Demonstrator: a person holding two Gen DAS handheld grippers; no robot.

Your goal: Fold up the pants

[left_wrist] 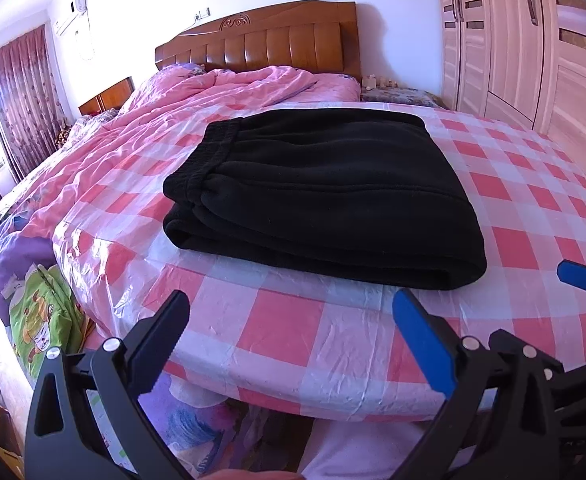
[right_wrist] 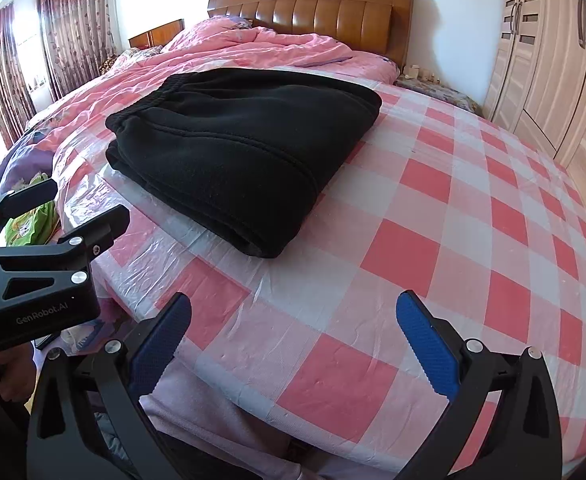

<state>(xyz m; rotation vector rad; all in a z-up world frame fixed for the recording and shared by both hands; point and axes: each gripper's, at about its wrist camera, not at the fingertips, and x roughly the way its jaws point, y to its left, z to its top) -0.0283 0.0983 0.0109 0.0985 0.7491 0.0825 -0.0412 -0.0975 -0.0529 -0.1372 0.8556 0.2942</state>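
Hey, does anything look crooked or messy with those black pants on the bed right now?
Nothing stands out. The black pants lie folded in a compact stack on the checkered plastic sheet, layers roughly aligned. Both the left gripper and right gripper are open and clear of them.

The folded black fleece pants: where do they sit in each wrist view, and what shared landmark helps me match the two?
Left wrist view: folded black fleece pants lie at centre frame, waistband at left.
Right wrist view: the pants lie left of centre, in the upper half.
Shared landmark: the brown wooden headboard behind them.
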